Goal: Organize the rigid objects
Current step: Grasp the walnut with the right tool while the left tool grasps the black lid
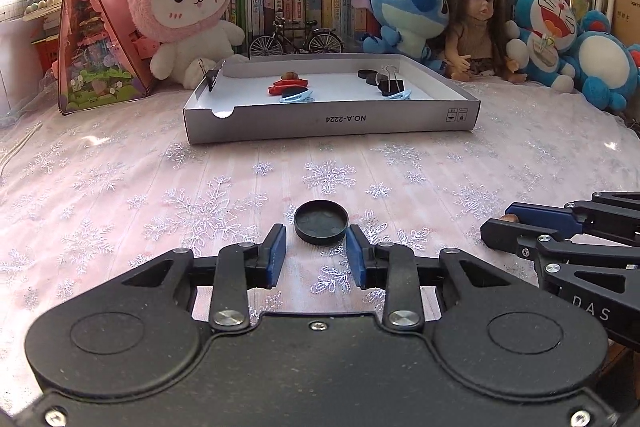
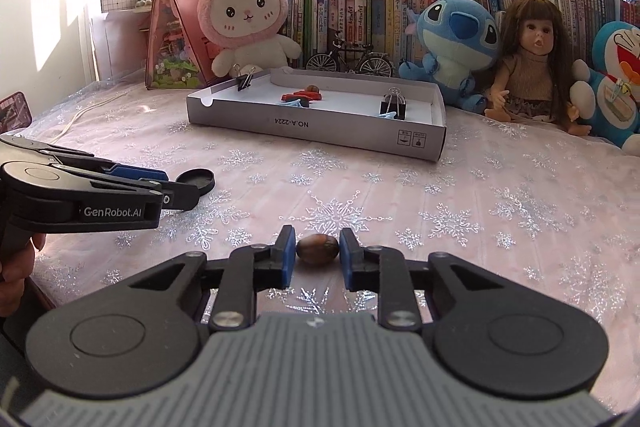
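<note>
Right hand-held gripper [image 2: 318,247], angled downward, clamps nut [image 2: 317,248].

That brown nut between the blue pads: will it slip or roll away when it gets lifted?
Probably stiff: the brown nut keeps its oval shape while the right hand-held gripper is shut on it. Its glossy, rounded sides might slip. If dropped on the tablecloth, it could roll.

black cap [image 1: 321,221] | brown nut [image 2: 317,247] | pink snowflake-patterned cloth [image 1: 120,187]
</note>
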Tool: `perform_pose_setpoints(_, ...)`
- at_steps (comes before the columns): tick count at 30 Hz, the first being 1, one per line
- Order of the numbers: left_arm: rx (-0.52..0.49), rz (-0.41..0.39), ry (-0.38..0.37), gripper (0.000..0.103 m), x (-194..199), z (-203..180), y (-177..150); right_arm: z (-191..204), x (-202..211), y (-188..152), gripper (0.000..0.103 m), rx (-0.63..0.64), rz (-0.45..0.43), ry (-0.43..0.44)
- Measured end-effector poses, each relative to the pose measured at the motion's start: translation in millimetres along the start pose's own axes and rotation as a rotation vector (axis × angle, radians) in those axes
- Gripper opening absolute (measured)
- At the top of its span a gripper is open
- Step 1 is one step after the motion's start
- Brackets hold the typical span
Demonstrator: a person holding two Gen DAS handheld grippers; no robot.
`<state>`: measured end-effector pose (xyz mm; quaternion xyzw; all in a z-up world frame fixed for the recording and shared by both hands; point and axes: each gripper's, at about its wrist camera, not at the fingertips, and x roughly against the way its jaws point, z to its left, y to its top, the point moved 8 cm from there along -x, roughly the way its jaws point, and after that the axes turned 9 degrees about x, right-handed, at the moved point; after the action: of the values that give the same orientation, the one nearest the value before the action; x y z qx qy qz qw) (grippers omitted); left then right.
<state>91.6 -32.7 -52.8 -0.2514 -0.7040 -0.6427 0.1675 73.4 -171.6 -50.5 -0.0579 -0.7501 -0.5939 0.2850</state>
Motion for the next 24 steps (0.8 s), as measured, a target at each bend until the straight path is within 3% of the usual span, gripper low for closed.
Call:
perform_pose_setpoints(3, 0.002, -0.001, 0.001, 0.041, -2.2, 0.3, 2.7, -0.5, -2.3, 2.1, 0.028, -0.001, -0.001, -0.010)
perform_pose_setpoints(9, -0.008, 0.001, 0.015, 0.043, -12.7, 0.7, 5.3, -4.1, -7.7, 6.4, 0.028, -0.025, 0.000, -0.028)
perform_pose_setpoints(14, -0.018, 0.002, -0.001, 0.030, -14.1, -2.9, 6.1, -5.8, -11.1, 7.7, 0.028, -0.036, 0.004, -0.040)
perform_pose_setpoints(24, -0.022, -0.029, -0.016, 0.030, -10.2, -8.2, 21.2, -11.4, -14.9, 15.1, 0.028, -0.058, 0.007, -0.058)
